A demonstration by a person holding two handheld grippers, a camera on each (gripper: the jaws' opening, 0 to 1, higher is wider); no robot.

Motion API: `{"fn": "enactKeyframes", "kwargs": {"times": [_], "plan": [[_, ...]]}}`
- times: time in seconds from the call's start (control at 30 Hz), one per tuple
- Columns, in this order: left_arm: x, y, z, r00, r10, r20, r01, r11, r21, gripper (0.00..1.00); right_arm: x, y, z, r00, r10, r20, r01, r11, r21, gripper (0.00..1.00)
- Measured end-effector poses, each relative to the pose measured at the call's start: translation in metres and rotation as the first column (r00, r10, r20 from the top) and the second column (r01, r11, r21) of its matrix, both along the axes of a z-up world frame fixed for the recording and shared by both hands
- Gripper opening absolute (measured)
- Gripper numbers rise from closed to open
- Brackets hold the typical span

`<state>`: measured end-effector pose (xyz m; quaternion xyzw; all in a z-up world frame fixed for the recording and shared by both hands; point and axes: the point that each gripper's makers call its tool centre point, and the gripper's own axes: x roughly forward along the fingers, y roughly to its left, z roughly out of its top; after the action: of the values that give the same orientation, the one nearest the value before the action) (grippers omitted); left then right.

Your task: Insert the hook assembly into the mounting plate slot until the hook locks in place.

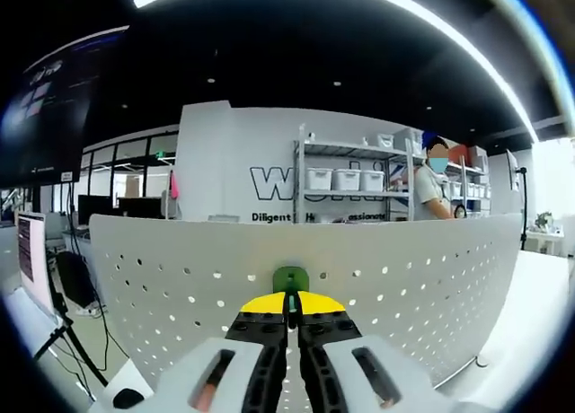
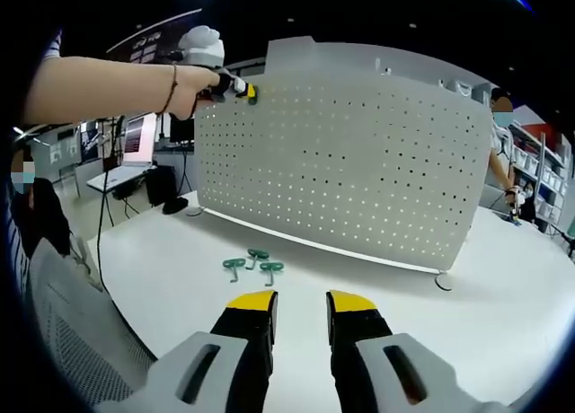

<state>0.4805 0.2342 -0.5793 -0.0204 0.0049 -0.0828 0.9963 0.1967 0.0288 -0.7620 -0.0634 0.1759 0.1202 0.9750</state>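
Insertion underway, lock not yet confirmed: a green hook (image 1: 290, 278) is clamped in the left gripper (image 1: 290, 316) jaws and pressed at the perforated mounting plate (image 1: 180, 269), near its upper edge. Three spare green hooks (image 2: 253, 263) are left on the bench (image 2: 296, 287). The right gripper (image 2: 301, 305) is held low over the bench, jaws apart, nothing held. The left arm is raised to the plate's top corner.

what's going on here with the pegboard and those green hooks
A person is fitting green hooks onto a white perforated mounting plate standing upright on a white table. The left gripper is shut on a green hook, held up against the plate near its top edge. The right gripper is open and holds nothing, hovering over the table. Three more green hooks lie on the table in front of the plate.
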Motion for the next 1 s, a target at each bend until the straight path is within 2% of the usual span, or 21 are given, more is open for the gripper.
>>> {"fn": "enactKeyframes", "kwargs": {"times": [0.6, 0.67, 0.7, 0.77, 0.87, 1.0], "plan": [[0.002, -0.001, -0.004, 1.0, 0.016, -0.014, -0.016, 1.0, 0.001, 0.02, 0.0, 0.001, -0.001, 1.0, 0.001, -0.003, -0.001, 1.0, -0.004, 0.2], [0.001, 0.0, -0.004, 1.0, -0.004, -0.017, 0.003, 1.0, -0.009, 0.03, 0.0, 0.0, 0.0, 1.0, -0.004, -0.001, 0.004, 1.0, 0.0, 0.2], [0.0, -0.001, -0.006, 0.999, -0.025, -0.036, 0.024, 0.999, -0.034, 0.04, 0.0, -0.001, 0.0, 1.0, -0.005, -0.002, 0.005, 1.0, 0.0, 0.2], [0.0, -0.001, -0.008, 0.997, -0.046, -0.062, 0.044, 0.998, -0.037, 0.05, 0.0, 0.0, 0.001, 1.0, -0.004, 0.001, 0.004, 1.0, 0.001, 0.2], [-0.002, 0.002, -0.009, 0.996, -0.054, -0.073, 0.05, 0.998, -0.047, 0.13, 0.0, 0.0, 0.0, 1.0, -0.002, 0.0, 0.002, 1.0, -0.001, 0.2], [-0.009, 0.001, -0.006, 0.993, -0.086, -0.077, 0.082, 0.995, -0.052, 0.36, 0.0, 0.0, 0.001, 1.0, -0.005, 0.003, 0.005, 1.0, 0.002, 0.2]]}}
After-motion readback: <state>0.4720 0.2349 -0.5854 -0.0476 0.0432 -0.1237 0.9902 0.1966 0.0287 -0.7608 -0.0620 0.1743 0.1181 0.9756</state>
